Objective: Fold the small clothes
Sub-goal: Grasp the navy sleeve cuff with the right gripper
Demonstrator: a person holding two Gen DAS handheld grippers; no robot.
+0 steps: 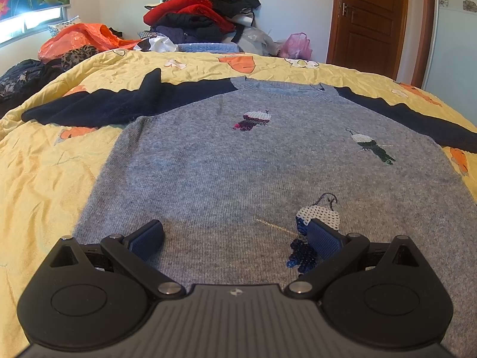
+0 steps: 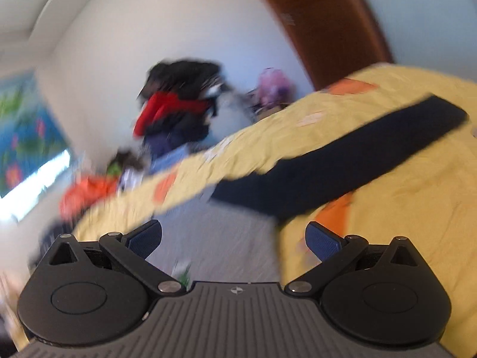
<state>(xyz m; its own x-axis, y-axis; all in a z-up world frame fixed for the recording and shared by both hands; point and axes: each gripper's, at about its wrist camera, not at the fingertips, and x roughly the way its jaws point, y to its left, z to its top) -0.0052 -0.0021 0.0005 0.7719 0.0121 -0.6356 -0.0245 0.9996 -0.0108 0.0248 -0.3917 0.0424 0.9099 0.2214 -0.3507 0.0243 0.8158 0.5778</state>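
Observation:
A small grey sweater [image 1: 238, 161] with dark navy sleeves and sequin patches lies flat, front up, on a yellow quilt [image 1: 44, 179]. Its left sleeve [image 1: 98, 104] is spread out to the left. My left gripper [image 1: 235, 235] is open and empty, low over the sweater's hem. The right wrist view is blurred and tilted. My right gripper [image 2: 234, 238] is open and empty, over the sweater's right side [image 2: 214, 238]. The right navy sleeve [image 2: 342, 155] stretches out across the quilt [image 2: 402, 208] beyond it.
A tall pile of red, black and purple clothes [image 1: 199, 12] stands at the far end of the bed, with orange bags [image 1: 80, 38] and a pink bag [image 1: 295, 44] beside it. A brown door [image 1: 372, 21] is at the back right. A window is at the left.

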